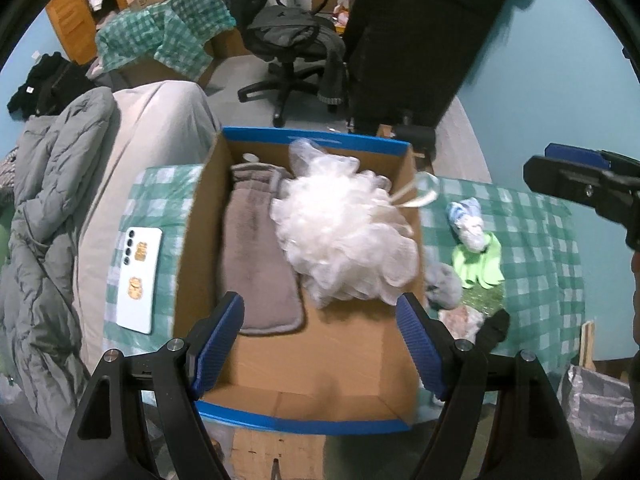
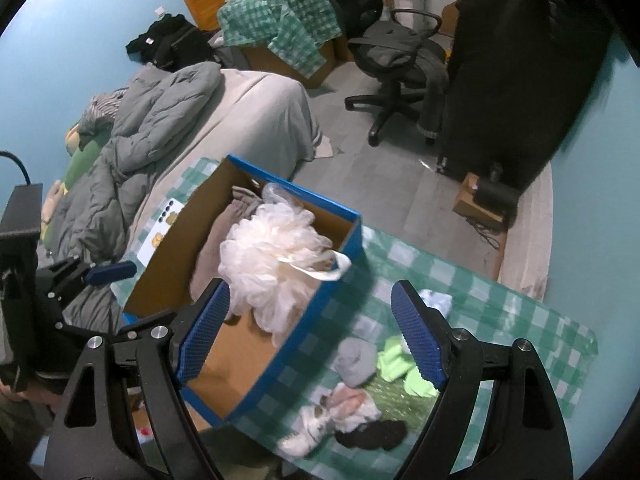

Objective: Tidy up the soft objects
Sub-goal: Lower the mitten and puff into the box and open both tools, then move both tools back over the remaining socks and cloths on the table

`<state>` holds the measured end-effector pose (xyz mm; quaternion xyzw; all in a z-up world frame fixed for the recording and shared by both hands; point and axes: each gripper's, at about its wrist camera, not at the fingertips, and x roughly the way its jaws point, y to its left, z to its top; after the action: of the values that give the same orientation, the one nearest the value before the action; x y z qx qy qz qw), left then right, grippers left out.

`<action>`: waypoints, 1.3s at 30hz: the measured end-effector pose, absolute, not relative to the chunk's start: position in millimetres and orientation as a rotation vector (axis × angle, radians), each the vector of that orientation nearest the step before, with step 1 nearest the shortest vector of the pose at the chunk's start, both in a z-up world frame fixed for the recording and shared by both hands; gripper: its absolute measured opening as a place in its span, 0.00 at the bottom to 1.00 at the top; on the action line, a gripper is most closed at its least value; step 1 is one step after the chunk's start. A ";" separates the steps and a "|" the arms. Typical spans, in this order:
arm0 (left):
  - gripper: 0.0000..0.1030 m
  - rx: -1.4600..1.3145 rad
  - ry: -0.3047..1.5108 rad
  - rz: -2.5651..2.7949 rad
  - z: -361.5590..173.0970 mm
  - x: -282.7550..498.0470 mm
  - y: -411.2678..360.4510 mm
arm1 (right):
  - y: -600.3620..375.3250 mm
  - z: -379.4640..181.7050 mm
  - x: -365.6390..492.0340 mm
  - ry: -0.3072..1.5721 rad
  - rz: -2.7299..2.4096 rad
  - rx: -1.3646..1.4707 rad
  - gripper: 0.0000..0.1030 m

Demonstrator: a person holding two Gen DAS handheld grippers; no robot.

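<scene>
A blue-edged cardboard box (image 1: 312, 140) (image 2: 320, 320) stands on a green checked table. Inside lie a grey cloth (image 1: 260, 256) (image 2: 212, 248) and a white mesh bath pouf (image 1: 344, 236) (image 2: 268, 264) with its loop over the right wall. My left gripper (image 1: 320, 336) is open and empty above the box's near end. My right gripper (image 2: 312, 336) is open and empty over the box's right wall. To the right of the box lie a lime-green cloth (image 1: 478, 266) (image 2: 394, 364), a grey soft thing (image 1: 442, 284) (image 2: 356, 360), a blue-white bundle (image 1: 466, 220) (image 2: 438, 300), pinkish-white pieces (image 2: 344, 408) and a black piece (image 2: 372, 434).
A white phone (image 1: 140, 280) (image 2: 160, 228) lies on the table left of the box. A bed with a grey duvet (image 1: 52, 216) (image 2: 136, 136) is to the left. An office chair (image 1: 296, 48) (image 2: 396, 64) and a dark cover (image 1: 420, 40) stand behind. The right gripper shows at the right edge of the left wrist view (image 1: 580, 184).
</scene>
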<state>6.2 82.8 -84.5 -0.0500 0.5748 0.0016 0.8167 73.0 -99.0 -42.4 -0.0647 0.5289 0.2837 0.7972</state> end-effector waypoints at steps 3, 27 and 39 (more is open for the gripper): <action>0.77 -0.119 1.236 -0.018 -86.3 0.7 69.9 | -117.4 -40.5 70.4 1.140 0.587 -0.128 0.81; 0.77 -0.105 1.341 -0.136 -116.9 -7.8 -22.9 | -239.6 -73.1 46.1 1.259 0.444 -0.066 0.81; 0.77 -0.105 1.378 -0.144 -143.2 11.0 -51.3 | -261.6 -95.6 49.6 1.302 0.429 -0.045 0.81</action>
<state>11.0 -51.3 -143.2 -0.0485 0.6351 -0.0662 0.7681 49.6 -261.6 -95.6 -0.0209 0.6010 0.1982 0.7740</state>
